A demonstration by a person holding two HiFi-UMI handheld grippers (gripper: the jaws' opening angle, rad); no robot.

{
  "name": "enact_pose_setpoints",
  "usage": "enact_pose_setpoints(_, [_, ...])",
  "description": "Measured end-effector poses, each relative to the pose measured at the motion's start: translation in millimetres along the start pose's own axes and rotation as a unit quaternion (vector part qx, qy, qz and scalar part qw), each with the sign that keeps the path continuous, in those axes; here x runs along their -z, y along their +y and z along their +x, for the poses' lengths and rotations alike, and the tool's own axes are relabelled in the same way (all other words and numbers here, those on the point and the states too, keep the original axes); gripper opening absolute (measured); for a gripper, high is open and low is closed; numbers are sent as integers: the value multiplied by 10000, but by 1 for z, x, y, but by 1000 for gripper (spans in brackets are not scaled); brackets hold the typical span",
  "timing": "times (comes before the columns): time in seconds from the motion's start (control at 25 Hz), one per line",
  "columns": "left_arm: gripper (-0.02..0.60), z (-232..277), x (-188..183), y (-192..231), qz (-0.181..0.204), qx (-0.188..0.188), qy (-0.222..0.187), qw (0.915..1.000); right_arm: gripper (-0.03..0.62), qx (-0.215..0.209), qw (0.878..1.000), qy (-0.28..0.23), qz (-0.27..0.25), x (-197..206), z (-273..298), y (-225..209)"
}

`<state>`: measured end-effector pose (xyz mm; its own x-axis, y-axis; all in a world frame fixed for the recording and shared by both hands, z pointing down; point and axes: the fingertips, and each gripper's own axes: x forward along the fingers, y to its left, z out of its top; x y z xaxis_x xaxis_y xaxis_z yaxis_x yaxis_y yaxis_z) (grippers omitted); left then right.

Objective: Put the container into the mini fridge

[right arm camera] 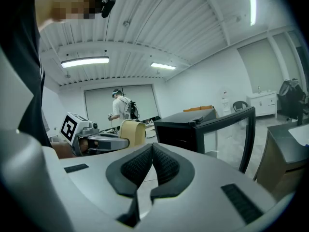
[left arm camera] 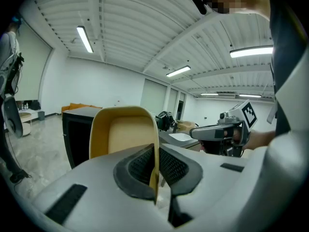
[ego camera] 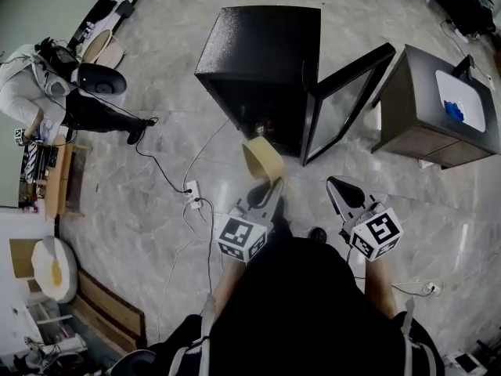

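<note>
1. The left gripper (ego camera: 272,186) has its jaws pinched tight on one thin side wall of the tan container (ego camera: 262,160). The container hangs in the air at 12 o'clock of the person, just short of the mini fridge (ego camera: 258,45) opening and not yet inside.
2. The right gripper (ego camera: 338,186) sits at 1 o'clock with its jaws closed together on nothing.
3. The grip takes only one wall near the rim. A quick swing or a bump could make the container pivot or slide out and drop to the floor.
4. The fridge door (ego camera: 348,100) stands open toward 2 o'clock, near the path in. A drift to the right would likely knock the container against its edge.
5. Something small sits low inside the fridge, too dark to name. Pushing in without looking could hit it.
6. A power strip (ego camera: 192,193) lies on the floor at 9 o'clock of the left gripper. A step forward could catch it and jolt the hold.
</note>
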<state>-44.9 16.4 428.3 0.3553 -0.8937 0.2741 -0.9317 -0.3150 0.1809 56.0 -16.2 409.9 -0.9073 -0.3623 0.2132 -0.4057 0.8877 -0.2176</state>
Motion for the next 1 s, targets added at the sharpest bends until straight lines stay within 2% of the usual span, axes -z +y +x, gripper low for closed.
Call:
enact_pose_setpoints(0.24, [37,14,-5,55,-48,257,33,9997,17,171,9998,-30,12,-14,56,0])
enact_pose_setpoints(0.6, [37,41,18,119,75,846,488,9952,17,655,9976,131,168,-8,121,4])
enact_pose_setpoints(0.68, [37,51,28,131,350,906,711,9927,17,765,9967,149,227,-6,129,4])
enact_pose_setpoints(0.84, [37,72,45,147,1262,974,1069,9814,17,985,9942,288,309,2,137,1])
enact_pose_setpoints(1.0, [37,94,67,158,1633,1078,1392,9707,17,1230,9901,475,480,13,134,-6])
